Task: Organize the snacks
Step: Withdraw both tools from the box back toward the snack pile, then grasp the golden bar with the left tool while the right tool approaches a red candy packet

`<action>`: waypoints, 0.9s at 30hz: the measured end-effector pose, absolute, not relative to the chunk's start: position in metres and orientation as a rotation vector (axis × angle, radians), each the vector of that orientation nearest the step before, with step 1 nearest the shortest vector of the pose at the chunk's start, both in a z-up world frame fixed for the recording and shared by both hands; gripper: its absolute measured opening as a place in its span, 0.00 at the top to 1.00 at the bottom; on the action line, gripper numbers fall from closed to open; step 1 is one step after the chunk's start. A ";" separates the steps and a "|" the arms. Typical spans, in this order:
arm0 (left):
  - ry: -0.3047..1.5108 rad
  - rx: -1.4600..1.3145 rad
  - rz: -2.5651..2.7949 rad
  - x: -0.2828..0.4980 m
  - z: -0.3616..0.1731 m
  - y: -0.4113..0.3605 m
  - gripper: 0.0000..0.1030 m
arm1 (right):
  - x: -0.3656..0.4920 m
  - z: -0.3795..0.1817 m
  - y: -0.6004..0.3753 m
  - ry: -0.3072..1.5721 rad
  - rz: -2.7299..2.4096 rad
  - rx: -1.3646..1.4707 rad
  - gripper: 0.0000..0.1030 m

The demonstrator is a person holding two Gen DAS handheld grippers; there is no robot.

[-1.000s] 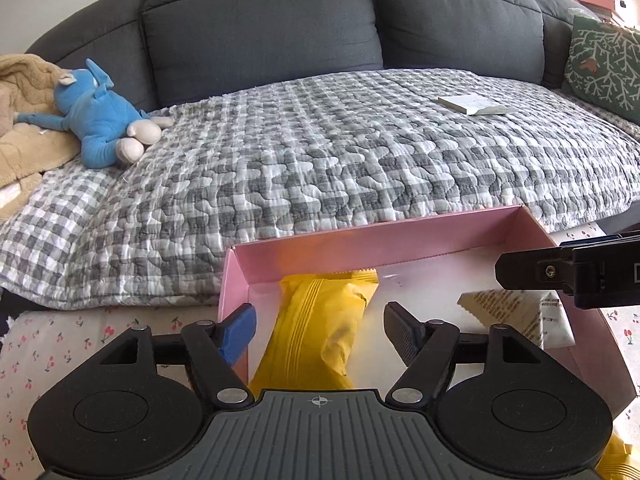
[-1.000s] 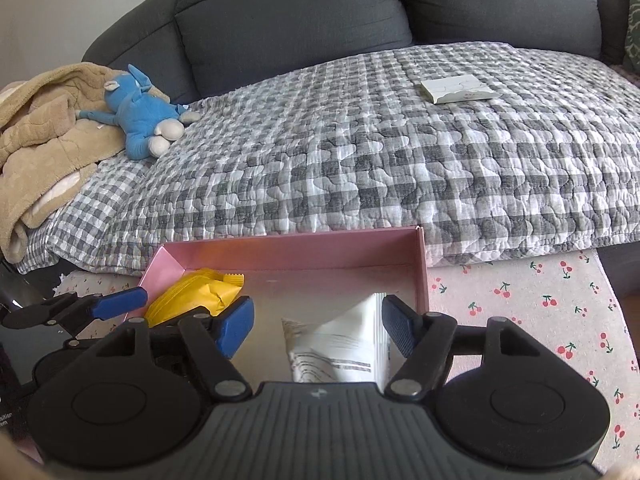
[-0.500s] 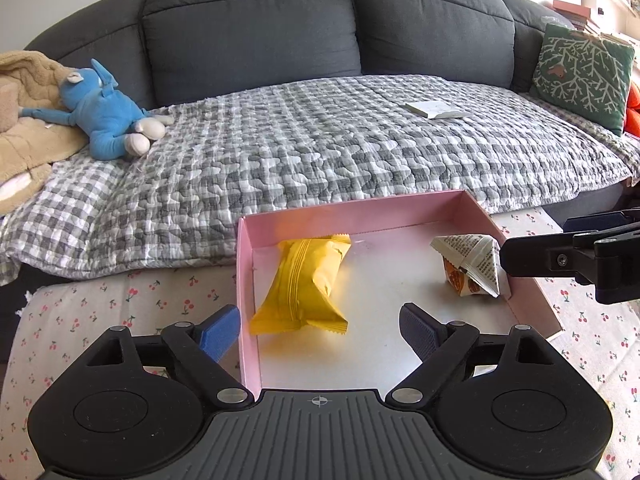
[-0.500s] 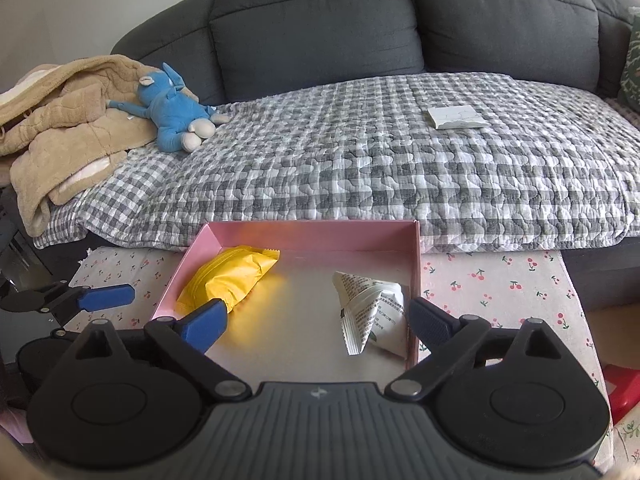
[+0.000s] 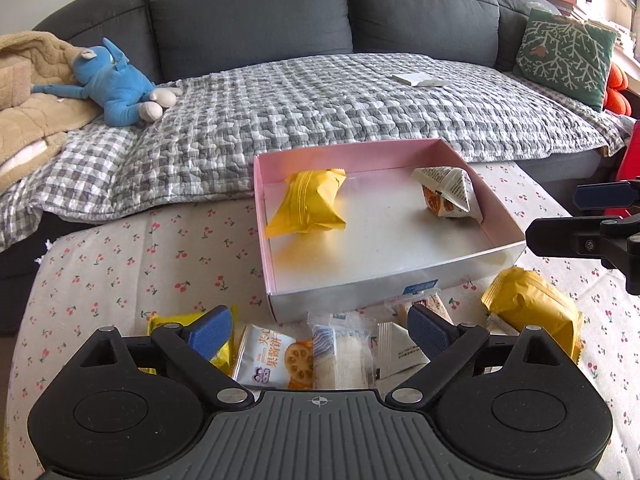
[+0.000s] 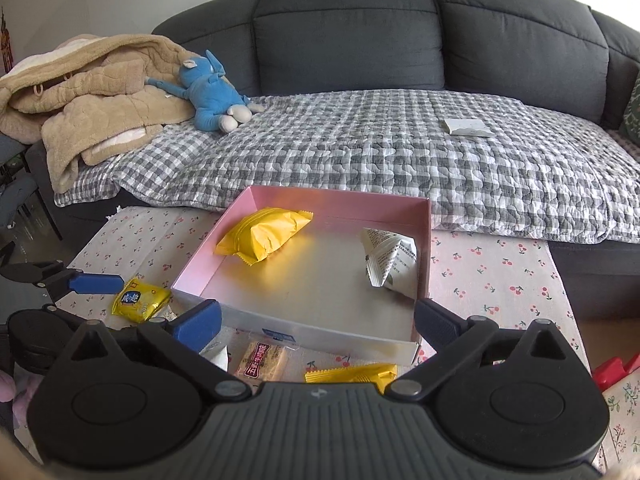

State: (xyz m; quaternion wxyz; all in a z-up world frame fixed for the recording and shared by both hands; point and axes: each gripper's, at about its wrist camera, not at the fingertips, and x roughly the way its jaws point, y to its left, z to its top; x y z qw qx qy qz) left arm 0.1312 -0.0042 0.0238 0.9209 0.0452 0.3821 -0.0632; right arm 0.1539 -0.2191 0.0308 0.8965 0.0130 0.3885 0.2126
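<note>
Two snacks lie in the pink box (image 5: 503,249) on the cherry-print bench (image 5: 120,264), yellow packet (image 5: 310,205) angled lengthwise toward the sofa (image 6: 348,32), both grippers, left gripper (image 5: 320,330) and right gripper (image 6: 318,322), spread empty.

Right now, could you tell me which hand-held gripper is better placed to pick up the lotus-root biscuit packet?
Left. The left hand-held gripper hangs open directly above the lotus-root biscuit packet; the right hand-held gripper sits farther right.

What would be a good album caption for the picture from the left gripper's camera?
Open left gripper hovers over loose snack packets before a pink box holding a yellow packet and a white pyramid packet.
</note>
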 end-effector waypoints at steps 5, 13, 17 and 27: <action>0.784 0.111 -0.133 0.111 0.019 0.001 0.06 | 0.143 0.025 -0.222 0.823 0.443 0.049 0.00; 0.754 0.164 -0.177 0.084 0.007 0.003 0.06 | 0.123 0.005 -0.226 0.824 0.445 0.101 0.00; 0.758 0.201 -0.227 0.070 -0.007 0.001 0.06 | 0.112 -0.005 -0.224 0.842 0.475 0.073 0.00; 0.746 0.249 -0.392 0.024 -0.024 -0.004 0.08 | 0.075 -0.022 -0.224 0.864 0.621 -0.040 0.00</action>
